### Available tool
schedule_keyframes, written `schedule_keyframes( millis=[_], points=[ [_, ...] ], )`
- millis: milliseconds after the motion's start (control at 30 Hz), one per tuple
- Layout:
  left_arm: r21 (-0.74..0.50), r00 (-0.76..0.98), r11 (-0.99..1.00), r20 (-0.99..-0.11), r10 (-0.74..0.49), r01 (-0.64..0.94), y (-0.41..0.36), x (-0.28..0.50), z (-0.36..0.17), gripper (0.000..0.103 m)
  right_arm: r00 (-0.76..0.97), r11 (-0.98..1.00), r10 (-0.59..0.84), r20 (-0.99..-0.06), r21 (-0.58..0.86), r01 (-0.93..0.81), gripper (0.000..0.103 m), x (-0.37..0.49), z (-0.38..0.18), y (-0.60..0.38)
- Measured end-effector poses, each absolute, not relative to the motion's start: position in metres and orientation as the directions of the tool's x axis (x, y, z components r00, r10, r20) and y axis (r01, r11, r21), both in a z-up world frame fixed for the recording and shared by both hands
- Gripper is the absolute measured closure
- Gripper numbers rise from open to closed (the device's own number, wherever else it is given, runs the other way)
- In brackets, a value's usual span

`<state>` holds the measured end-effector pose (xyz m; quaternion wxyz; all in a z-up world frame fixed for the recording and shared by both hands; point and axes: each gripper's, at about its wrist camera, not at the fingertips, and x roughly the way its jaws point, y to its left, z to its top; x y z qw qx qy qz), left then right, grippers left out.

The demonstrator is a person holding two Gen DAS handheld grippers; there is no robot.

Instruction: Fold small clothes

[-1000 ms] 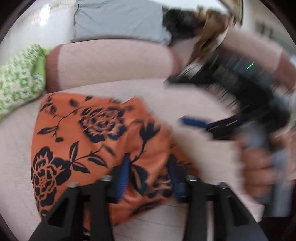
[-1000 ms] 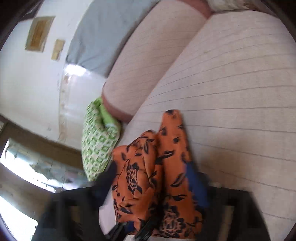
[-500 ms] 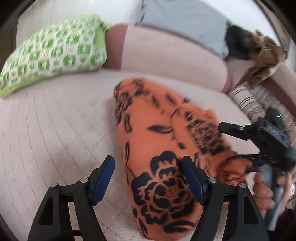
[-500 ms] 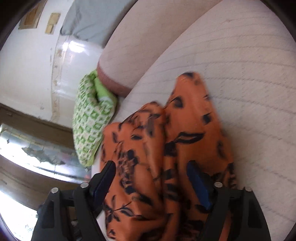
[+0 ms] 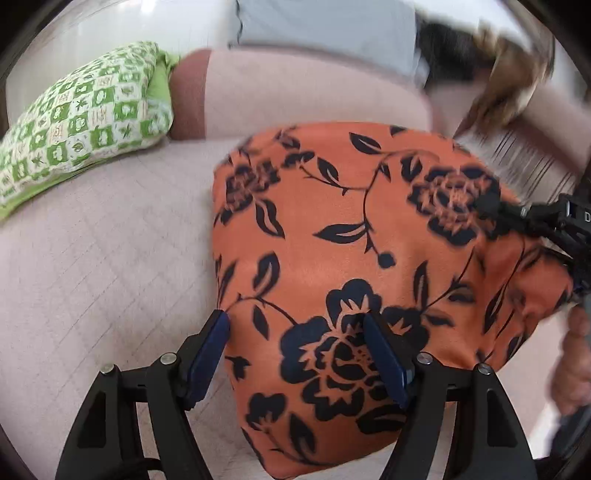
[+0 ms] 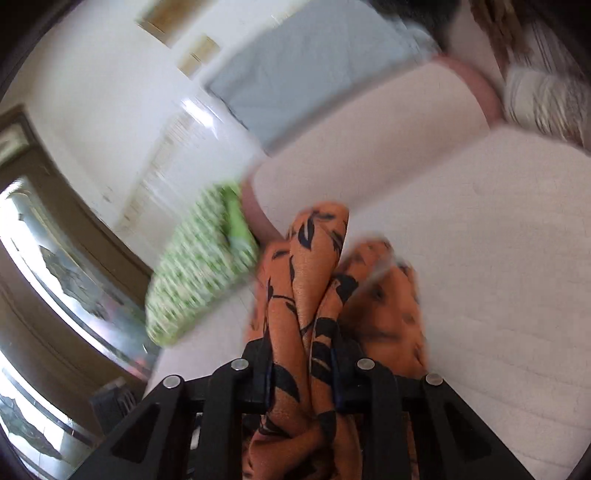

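An orange garment with dark blue flowers (image 5: 332,229) lies on the pale pink quilted seat (image 5: 103,258). My left gripper (image 5: 297,350) is open just above its near left corner. One blue pad (image 5: 210,350) hangs over the bare seat and the other (image 5: 384,354) over the cloth. In the left wrist view my right gripper (image 5: 532,221) reaches onto the garment's right edge. The right wrist view shows that gripper (image 6: 301,376) with its jaws closing and a bunched fold of the orange garment (image 6: 317,280) pinched between the pads.
A green and white checked pillow (image 5: 81,122) leans at the seat's left end. A pink bolster (image 5: 303,96) and a grey cushion (image 5: 321,33) run along the back, with striped cloth (image 5: 517,158) at the right. A person's hand (image 5: 576,362) shows at the right edge.
The right jaws, wide apart before, have narrowed onto a gathered fold of the garment and raised it. The left gripper has slid toward the garment's near left corner and stayed open.
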<state>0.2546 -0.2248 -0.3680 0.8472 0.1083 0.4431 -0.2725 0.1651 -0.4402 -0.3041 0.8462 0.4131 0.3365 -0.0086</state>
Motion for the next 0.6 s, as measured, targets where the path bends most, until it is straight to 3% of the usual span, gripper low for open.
schedule_keyframes(
  millis=[100,167,200,267,300,333,467,600],
  points=[
    [-0.096,0.428,0.837,-0.825,-0.37,0.538,-0.223,0.261,-0.376,0.022,0.606,0.501,0.366,-0.707,0.698,0.512,0.074,0.18,-0.368,-0.461],
    [-0.138,0.404,0.841,-0.829,-0.387,0.522,-0.218,0.265,-0.375,0.022,0.648,0.404,0.378,-0.661,0.747,0.527,0.072,0.175,-0.372,-0.48],
    [-0.142,0.399,0.842,-0.831,-0.388,0.521,-0.217,0.266,-0.376,0.022,0.685,0.405,0.312,-0.658,0.745,0.53,0.07,0.169,-0.362,-0.487],
    [-0.149,0.394,0.844,-0.833,-0.388,0.515,-0.216,0.272,-0.38,0.022,0.751,0.475,0.141,-0.645,0.709,0.52,0.062,0.159,-0.333,-0.492],
    [-0.147,0.396,0.846,-0.834,-0.385,0.513,-0.216,0.273,-0.38,0.021,0.783,0.5,0.077,-0.617,0.704,0.505,0.042,0.156,-0.322,-0.493],
    [-0.144,0.397,0.847,-0.835,-0.382,0.512,-0.215,0.273,-0.379,0.021,0.809,0.518,0.05,-0.586,0.708,0.481,0.039,0.159,-0.312,-0.493],
    [-0.146,0.392,0.845,-0.837,-0.383,0.515,-0.218,0.269,-0.378,0.021,0.793,0.588,0.242,-0.559,0.735,0.338,0.043,0.202,-0.308,-0.471],
    [-0.129,0.399,0.842,-0.836,-0.376,0.524,-0.224,0.272,-0.376,0.021,0.64,0.626,0.293,-0.71,0.649,0.434,0.055,0.251,-0.35,-0.457]
  ],
)
